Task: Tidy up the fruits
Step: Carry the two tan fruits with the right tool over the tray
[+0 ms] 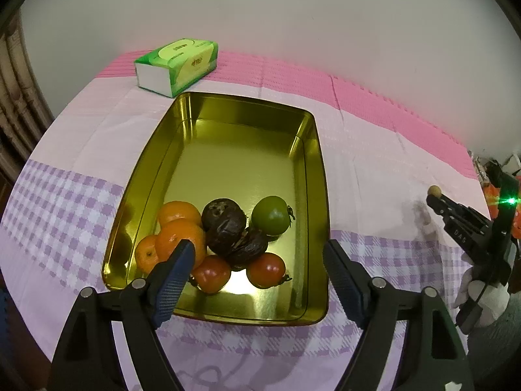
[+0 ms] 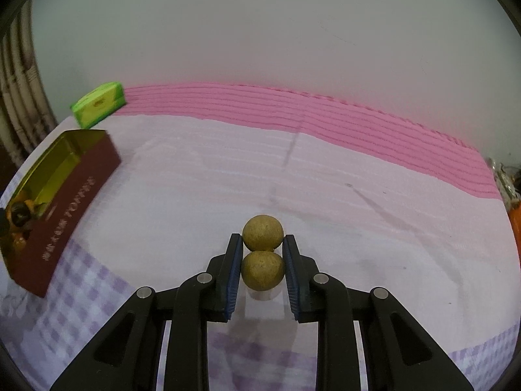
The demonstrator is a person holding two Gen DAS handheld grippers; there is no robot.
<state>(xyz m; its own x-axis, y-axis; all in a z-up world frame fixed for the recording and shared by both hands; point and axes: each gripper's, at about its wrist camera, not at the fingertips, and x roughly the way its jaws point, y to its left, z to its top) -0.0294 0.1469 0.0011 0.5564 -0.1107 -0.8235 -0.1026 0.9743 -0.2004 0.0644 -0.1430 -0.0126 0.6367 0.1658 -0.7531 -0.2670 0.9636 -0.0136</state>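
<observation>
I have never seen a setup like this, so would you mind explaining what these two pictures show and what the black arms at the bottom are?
No robot here: a person holds a two-finger claw in each hand, and a fisheye camera on each looks forward along its fingers, so each picture shows its own claw at the bottom.

The left camera shows the left claw open and empty above a gold tin tray. In the tray lie oranges, two dark wrinkled fruits, a green tomato and two red tomatoes. A green tissue pack sits beyond it on the pink and purple tablecloth.

The right camera shows the right claw shut on two small round brown fruits, perhaps longans.
</observation>
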